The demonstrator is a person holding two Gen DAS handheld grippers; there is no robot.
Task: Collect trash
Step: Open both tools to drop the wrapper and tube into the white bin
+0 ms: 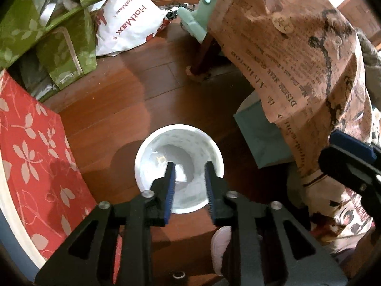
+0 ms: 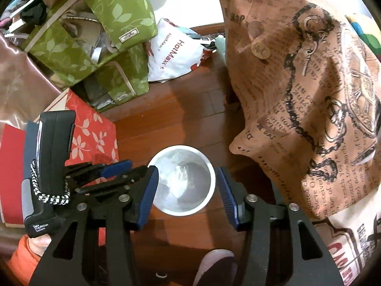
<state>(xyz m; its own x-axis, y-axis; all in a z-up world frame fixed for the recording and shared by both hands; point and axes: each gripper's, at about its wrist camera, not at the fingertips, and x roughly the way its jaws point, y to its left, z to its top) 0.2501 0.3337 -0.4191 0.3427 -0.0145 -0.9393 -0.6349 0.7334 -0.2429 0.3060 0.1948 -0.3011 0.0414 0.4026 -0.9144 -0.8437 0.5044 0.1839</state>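
A white round trash bin (image 1: 214, 152) stands on the wooden floor, seen from above; it also shows in the right wrist view (image 2: 209, 166). Pale crumpled trash (image 1: 181, 174) lies at its bottom, seen too in the right wrist view (image 2: 182, 176). My left gripper (image 1: 189, 166) hangs above the bin mouth, open and empty. My right gripper (image 2: 187, 174) is above the bin too, open wide and empty. The left gripper body (image 2: 54, 162) shows at the left of the right wrist view. The right gripper (image 1: 350, 159) shows at the right edge of the left wrist view.
A table draped in a brown newspaper-print cloth (image 1: 297, 54) stands right of the bin. A red floral box (image 1: 31, 157) is at the left. Green leaf-print storage bags (image 2: 100, 35) and a white HotMax bag (image 1: 128, 23) lie beyond. My shoe (image 2: 214, 264) is near the bin.
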